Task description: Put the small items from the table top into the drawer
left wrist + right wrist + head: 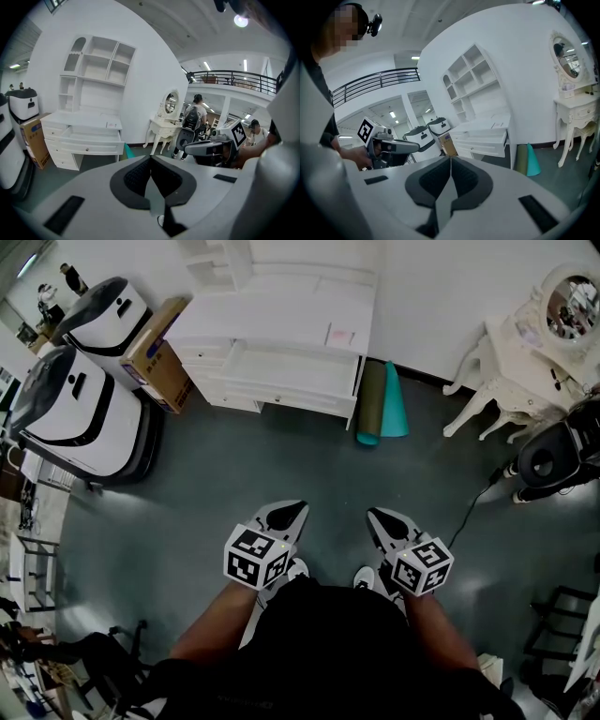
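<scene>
dark grey flooring filled the middle of the head view, with the person standing on it well short of the white wooden desk with a shelf hutch (281, 306) against the far wall. the left hand-held gripper with its square-marker cube (292, 512) was held low in front of the body. its own view showed the two black-padded jaws pressed together with nothing between them. the right hand-held gripper with a matching marker cube (377, 517) was beside it, a little apart, and its jaws were likewise closed tight on nothing. both pointed roughly toward the desk.

the desk's long white drawer (291, 371) stood pulled out under the table top. a small flat pale card-like item with a pinkish face (340, 335) lay on the table top near its right end, far from both grippers. any other small items there were too small to make out.

a brown cardboard box (155, 352) leaned just beside the desk's left end. two white-and-black rounded machines (80, 418) stood further left. a teal rolled mat (393, 401) and an olive rolled mat (371, 399) lay side by side on the floor at the desk's right end. a white ornate dressing table with an oval mirror (525, 352) stood at the right, with a black round-backed chair (548, 460) close beside it. in the left gripper view, people stood in the background past the dressing table.
</scene>
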### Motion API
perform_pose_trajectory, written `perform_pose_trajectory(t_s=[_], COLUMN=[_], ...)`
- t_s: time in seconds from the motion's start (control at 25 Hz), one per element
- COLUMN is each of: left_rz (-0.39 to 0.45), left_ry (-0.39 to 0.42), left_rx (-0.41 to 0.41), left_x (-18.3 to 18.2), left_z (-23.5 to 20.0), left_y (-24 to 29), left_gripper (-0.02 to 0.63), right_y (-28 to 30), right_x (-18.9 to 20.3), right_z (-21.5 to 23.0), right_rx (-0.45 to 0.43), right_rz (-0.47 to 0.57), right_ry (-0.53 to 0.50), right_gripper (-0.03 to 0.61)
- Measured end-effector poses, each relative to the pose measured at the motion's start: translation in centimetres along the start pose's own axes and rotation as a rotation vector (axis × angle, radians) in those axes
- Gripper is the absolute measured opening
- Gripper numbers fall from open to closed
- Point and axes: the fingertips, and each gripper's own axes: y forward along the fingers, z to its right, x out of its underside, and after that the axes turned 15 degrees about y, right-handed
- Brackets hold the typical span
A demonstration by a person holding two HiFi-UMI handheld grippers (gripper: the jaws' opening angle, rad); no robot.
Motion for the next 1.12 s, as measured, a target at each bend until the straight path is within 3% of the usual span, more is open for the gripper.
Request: perform_pose_trajectory(t_s=[0.6,1.12], left_rz=[-0.002,-0.006], left_ry=[-0.017,-0.043], left_rx=[0.017,0.029], left_x=[3.5,5.3], left_z=[-6.9,-10.2], left_y=[-4.2,-5.7], left_gripper=[0.011,0.011], right_y=[6.1,9.4], right_x=[2.1,2.1], right_z=[-4.9,-6.1], right_rx=[0.043,0.076], right_rz=[-0.019,-0.022], right_ry=[-0.011,0.011], right_gripper=[0.029,0.029])
